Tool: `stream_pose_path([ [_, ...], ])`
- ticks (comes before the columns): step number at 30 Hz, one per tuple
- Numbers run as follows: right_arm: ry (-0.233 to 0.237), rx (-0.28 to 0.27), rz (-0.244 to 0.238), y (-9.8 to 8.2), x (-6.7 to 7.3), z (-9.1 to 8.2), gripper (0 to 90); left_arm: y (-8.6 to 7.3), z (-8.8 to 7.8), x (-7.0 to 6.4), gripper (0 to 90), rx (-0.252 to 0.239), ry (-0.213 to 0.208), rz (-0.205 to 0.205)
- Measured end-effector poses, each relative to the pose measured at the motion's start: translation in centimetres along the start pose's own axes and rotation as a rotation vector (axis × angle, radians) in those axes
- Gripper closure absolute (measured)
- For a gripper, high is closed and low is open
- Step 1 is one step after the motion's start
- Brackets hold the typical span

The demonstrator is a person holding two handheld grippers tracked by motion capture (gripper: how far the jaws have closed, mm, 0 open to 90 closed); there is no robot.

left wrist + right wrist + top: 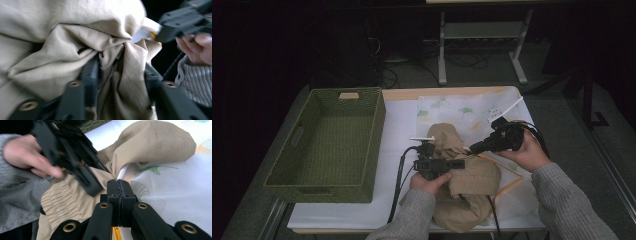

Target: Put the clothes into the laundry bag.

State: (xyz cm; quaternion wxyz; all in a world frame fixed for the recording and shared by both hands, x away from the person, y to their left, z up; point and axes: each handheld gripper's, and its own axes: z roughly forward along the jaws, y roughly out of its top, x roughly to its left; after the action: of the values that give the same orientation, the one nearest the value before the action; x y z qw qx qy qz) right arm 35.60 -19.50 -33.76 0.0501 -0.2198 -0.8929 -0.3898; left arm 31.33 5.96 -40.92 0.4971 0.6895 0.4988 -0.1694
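A crumpled tan garment (462,175) lies on the near right of the bench (397,125), apparently being gathered for the green basket (327,145) on the left. The left gripper (447,164) has its fingers (90,75) partly apart, with a bunched fold between them. The right gripper (476,147) has its fingers pressed together, seemingly pinching the white leaf-print cloth's (175,195) edge.

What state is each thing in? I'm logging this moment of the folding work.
Beige garment: crumpled in a heap, partly on the leaf-print cloth.
Leaf-print cloth: spread flat on the table.
Green basket: upright.
Left gripper: jaws apart, a garment fold between them.
Right gripper: shut, pinching the leaf-print cloth's edge.
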Motion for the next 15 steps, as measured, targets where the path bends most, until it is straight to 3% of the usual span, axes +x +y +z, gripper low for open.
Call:
stream_pose_path([
  [2,-0.002,0.006,0.007,-0.1,-0.1,0.1,88.7,0.1,-1.0,-0.2,47.5,-0.003,-0.008,0.005],
  [6,-0.005,0.005,0.003,0.0,0.0,0.0,88.7,0.5,-2.5,-0.1,37.4,-0.005,0.041,0.046],
  [9,-0.001,0.008,0.000,0.2,0.1,0.2,88.6,0.9,-1.5,0.8,30.5,0.051,0.036,0.005],
  [11,0.003,0.009,-0.005,0.4,0.2,0.4,88.7,0.9,-0.4,1.2,28.4,0.090,0.048,0.004],
  [13,0.006,0.015,-0.012,0.6,0.3,0.6,88.7,0.7,0.7,1.4,35.7,0.119,0.045,0.009],
  [15,0.011,0.021,-0.015,0.7,0.3,0.8,88.7,0.6,1.1,1.4,65.5,0.108,0.020,0.029],
])
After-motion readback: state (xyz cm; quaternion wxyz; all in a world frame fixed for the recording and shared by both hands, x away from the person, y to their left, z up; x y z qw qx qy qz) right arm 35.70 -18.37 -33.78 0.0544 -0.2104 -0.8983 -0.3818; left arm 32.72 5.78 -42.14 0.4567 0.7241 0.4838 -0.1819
